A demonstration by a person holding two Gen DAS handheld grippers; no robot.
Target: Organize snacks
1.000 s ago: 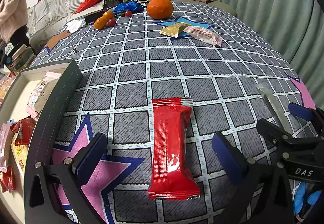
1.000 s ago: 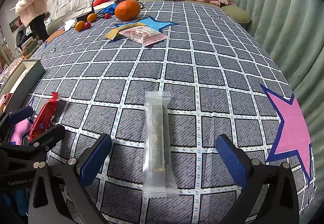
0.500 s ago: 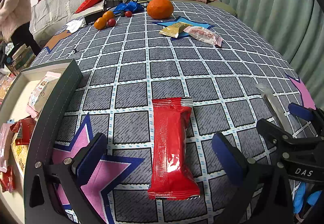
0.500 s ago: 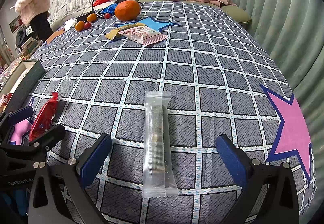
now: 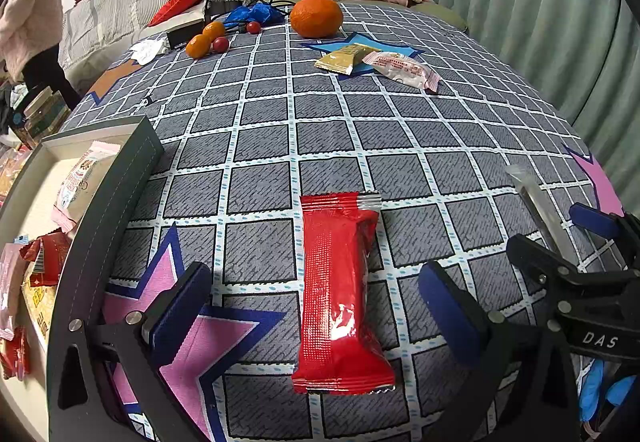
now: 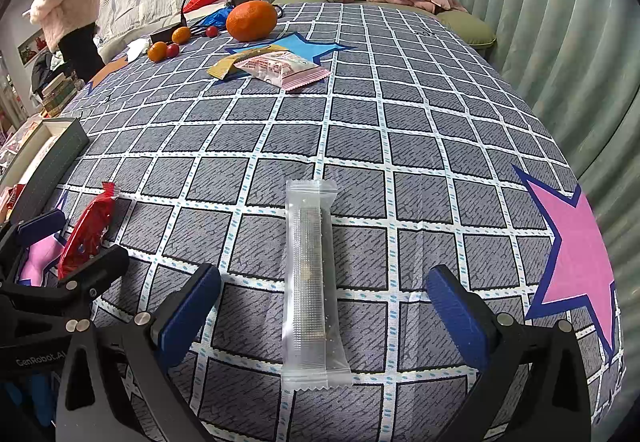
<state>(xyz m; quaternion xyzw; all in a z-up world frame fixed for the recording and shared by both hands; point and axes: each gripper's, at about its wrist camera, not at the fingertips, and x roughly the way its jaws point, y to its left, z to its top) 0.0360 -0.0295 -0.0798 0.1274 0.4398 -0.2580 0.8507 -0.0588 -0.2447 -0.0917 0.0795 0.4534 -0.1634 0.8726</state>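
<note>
Left gripper [image 5: 316, 310], jaws spread wide, straddles one red snack packet [image 5: 340, 294] lying flat on the checked tablecloth [image 5: 320, 146]; right gripper [image 6: 324, 310], equally spread, straddles one clear packet [image 6: 310, 282]. Beyond: two more packets [image 6: 280, 68], one big orange [image 6: 251, 20]. Box [image 5: 120, 178] left holds snacks; "DAS" readable on right gripper.

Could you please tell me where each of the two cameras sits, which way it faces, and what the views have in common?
Left wrist: sits on the left gripper, looking forward over the table at the red pack between its open fingers; the right gripper shows at right, the tray at left.
Right wrist: sits on the right gripper, facing the clear pack between its open fingers; the left gripper shows at left.
Shared: both packs, the tray, the orange, the far packets.
</note>
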